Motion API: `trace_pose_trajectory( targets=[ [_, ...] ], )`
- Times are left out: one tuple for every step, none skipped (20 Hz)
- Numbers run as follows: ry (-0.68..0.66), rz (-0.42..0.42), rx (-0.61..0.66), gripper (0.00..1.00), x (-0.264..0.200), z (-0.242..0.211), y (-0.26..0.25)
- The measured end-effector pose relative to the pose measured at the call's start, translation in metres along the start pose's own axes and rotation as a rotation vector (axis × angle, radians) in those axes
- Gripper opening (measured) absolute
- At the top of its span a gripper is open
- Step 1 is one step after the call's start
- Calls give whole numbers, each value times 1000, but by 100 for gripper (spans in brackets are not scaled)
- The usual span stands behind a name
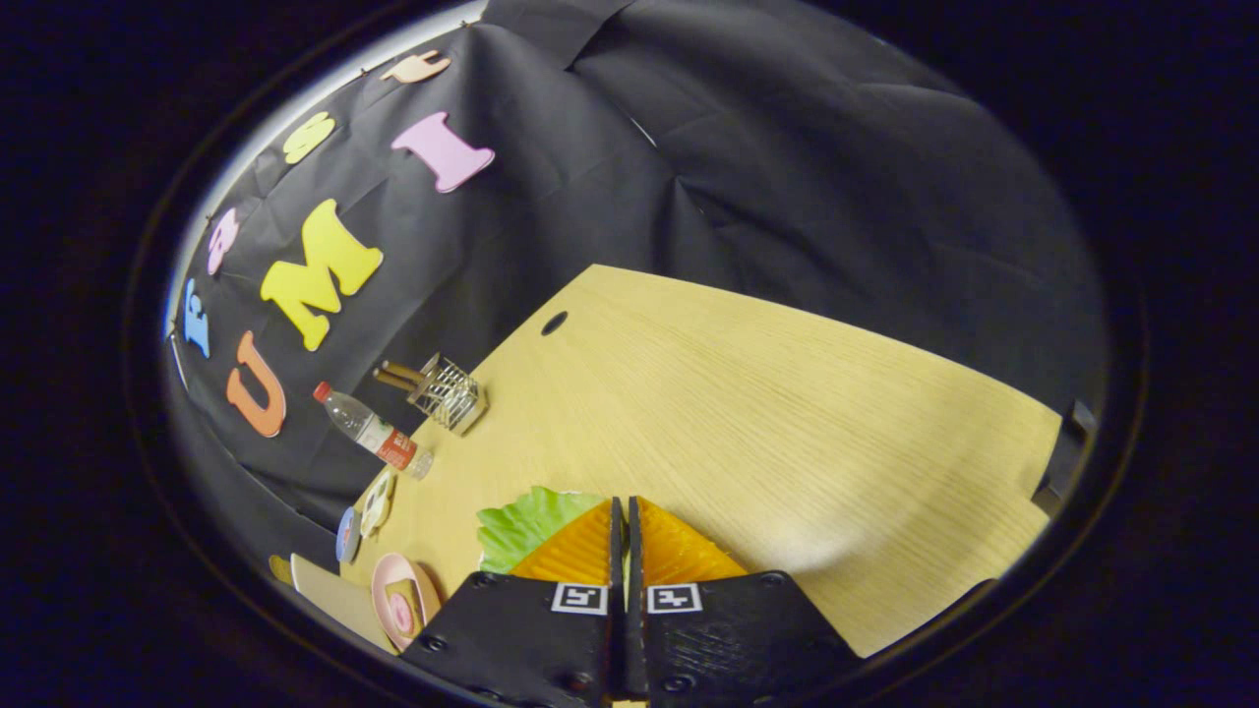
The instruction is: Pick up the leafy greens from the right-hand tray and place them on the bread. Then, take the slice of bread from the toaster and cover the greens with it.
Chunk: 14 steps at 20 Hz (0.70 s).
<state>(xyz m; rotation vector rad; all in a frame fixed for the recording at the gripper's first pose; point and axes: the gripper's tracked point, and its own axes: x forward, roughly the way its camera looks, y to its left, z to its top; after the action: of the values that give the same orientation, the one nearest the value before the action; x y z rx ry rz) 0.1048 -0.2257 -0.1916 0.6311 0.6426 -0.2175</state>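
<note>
Wooden table | gripper fingers pressed together, pinching leafy greens edge

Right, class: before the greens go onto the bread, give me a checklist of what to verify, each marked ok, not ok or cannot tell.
1. Greens held: a leaf sticks out beside the fingers; ok, though the pinch itself is hidden.
2. Tool shut: pads nearly touching; ok.
3. Greens lifted off the table: cannot tell.
4. Bread in sight: cannot tell.
5. Bottle and rack far off: ok.
</note>
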Motion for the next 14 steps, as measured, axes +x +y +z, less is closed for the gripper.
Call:
trace_pose_trajectory(
  targets=[
    [-10, 8, -9, 0, -3, 2, 3],
    [-22, 22, -17, 0, -7, 4, 7],
    [-33, 41, -17, 0, -14, 7, 15],
    [-45, 65, -15, 0, -20, 11, 23],
    [-57, 88, -16, 0, -27, 13, 34],
    [-70, 112, -18, 0, -33, 16, 44],
    [-80, 135, -20, 0, -39, 19, 56],
    [-92, 161, -15, 0, -48, 21, 68],
    [-97, 186, -12, 0, -54, 24, 79],
    [-100, 210, -8, 0, -60, 24, 91],
    [-101, 232, -5, 0, -66, 24, 102],
    [-100, 254, -5, 0, -72, 23, 113],
    [-102, 273, -6, 0, -76, 23, 124],
    [-106, 290, -9, 0, -81, 22, 134]
  ],
)
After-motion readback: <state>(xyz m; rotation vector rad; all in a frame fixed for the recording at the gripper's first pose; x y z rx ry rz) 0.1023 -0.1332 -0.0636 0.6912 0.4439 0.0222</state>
